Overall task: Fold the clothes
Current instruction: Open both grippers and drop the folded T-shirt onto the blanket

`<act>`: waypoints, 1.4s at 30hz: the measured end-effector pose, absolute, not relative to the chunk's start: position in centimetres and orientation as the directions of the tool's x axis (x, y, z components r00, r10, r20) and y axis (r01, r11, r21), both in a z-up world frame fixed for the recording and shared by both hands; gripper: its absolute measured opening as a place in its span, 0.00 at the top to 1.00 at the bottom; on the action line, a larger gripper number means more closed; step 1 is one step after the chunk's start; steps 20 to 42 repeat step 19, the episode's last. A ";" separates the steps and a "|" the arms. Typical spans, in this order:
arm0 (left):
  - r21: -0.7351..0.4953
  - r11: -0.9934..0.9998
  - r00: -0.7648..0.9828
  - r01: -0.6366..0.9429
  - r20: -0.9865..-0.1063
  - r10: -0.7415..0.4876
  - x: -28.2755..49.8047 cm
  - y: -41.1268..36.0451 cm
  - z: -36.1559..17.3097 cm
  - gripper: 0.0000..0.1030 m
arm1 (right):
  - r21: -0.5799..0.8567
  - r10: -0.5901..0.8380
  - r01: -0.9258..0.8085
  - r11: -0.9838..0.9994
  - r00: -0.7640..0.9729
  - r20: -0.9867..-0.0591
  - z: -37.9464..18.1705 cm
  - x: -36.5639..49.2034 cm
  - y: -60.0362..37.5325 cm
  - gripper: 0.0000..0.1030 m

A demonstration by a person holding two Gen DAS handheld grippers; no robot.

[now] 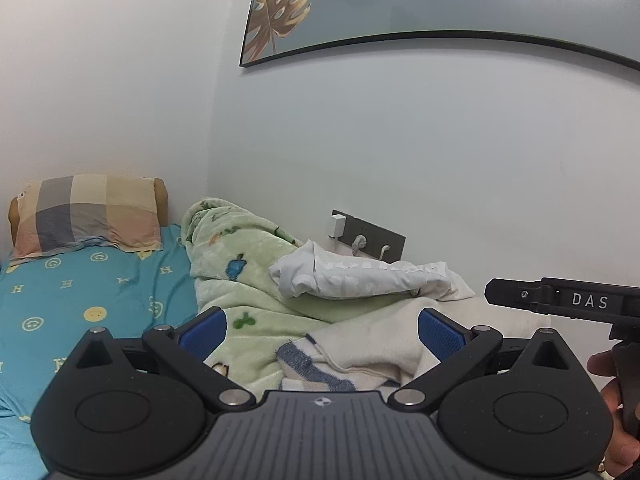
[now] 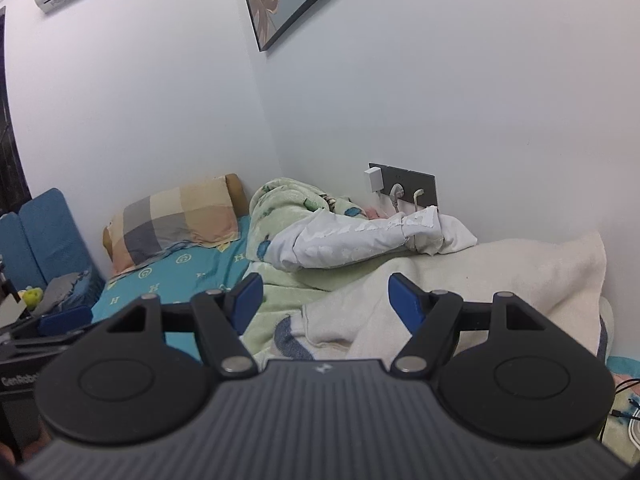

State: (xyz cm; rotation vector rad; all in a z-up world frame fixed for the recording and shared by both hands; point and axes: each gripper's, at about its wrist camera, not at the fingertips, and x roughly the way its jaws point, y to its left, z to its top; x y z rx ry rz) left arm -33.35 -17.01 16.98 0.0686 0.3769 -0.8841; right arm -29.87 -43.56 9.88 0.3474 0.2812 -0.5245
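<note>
A cream garment with a blue-grey trim lies crumpled on the bed by the wall; it also shows in the right wrist view. A white crumpled garment lies behind it on the green blanket, seen in the right wrist view too. My left gripper is open and empty, held above the near edge of the cream garment. My right gripper is open and empty, also above the cream garment. Its body shows at the right of the left wrist view.
A green fleece blanket is bunched against the wall. A checked pillow lies on the blue sheet. A wall socket with plugs sits behind the clothes. Blue cushions and cables flank the bed.
</note>
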 end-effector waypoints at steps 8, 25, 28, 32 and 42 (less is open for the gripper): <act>-0.079 0.656 0.592 0.751 -0.359 -0.721 -34.0 -15.8 16.8 0.00 | 0.222 -0.455 0.542 0.811 0.822 -0.343 9.1 -30.4 -42.2 0.30; -0.055 0.669 0.607 0.741 -0.370 -0.703 -34.6 -15.6 16.6 0.00 | 0.172 -0.479 0.549 0.818 0.815 -0.327 9.1 -30.7 -41.2 0.30; -0.055 0.669 0.607 0.741 -0.370 -0.703 -34.6 -15.6 16.6 0.00 | 0.172 -0.479 0.549 0.818 0.815 -0.327 9.1 -30.7 -41.2 0.30; -0.055 0.669 0.607 0.741 -0.370 -0.703 -34.6 -15.6 16.6 0.00 | 0.172 -0.479 0.549 0.818 0.815 -0.327 9.1 -30.7 -41.2 0.30; -0.055 0.669 0.607 0.741 -0.370 -0.703 -34.6 -15.6 16.6 0.00 | 0.172 -0.479 0.549 0.818 0.815 -0.327 9.1 -30.7 -41.2 0.30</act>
